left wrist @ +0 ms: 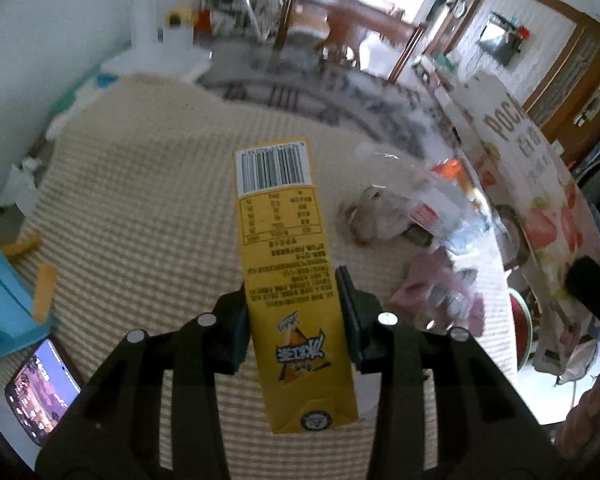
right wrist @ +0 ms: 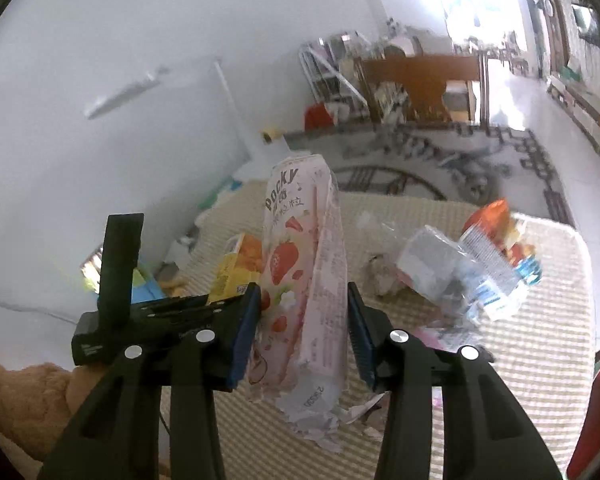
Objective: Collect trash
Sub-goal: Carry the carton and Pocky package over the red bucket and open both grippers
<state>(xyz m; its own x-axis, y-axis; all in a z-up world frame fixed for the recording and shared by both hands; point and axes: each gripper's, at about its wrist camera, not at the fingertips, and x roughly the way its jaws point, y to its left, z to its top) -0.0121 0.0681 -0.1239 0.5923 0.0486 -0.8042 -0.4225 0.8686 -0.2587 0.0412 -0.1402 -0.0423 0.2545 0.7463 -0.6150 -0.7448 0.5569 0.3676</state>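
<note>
My left gripper (left wrist: 294,312) is shut on a yellow drink carton (left wrist: 288,264), held lengthwise above the checked beige tablecloth (left wrist: 140,200), barcode end pointing away. My right gripper (right wrist: 303,322) is shut on a pink Pocky strawberry wrapper (right wrist: 304,272), lifted off the cloth; the same wrapper (left wrist: 540,200) shows large at the right of the left wrist view. The carton (right wrist: 240,264) peeks out behind the wrapper in the right wrist view, with the left gripper's black body (right wrist: 140,312) beside it. More trash lies on the cloth: a crumpled clear plastic bag with an orange packet (right wrist: 480,264) and a pink wrapper (left wrist: 440,292).
A crumpled grey paper ball (left wrist: 374,216) lies mid-table. A phone (left wrist: 40,388) with a lit screen and a blue box (left wrist: 4,304) sit at the table's left edge, with orange sticks (left wrist: 44,292) nearby. A patterned rug (right wrist: 460,152), wooden furniture (right wrist: 420,80) and a white wall lie beyond.
</note>
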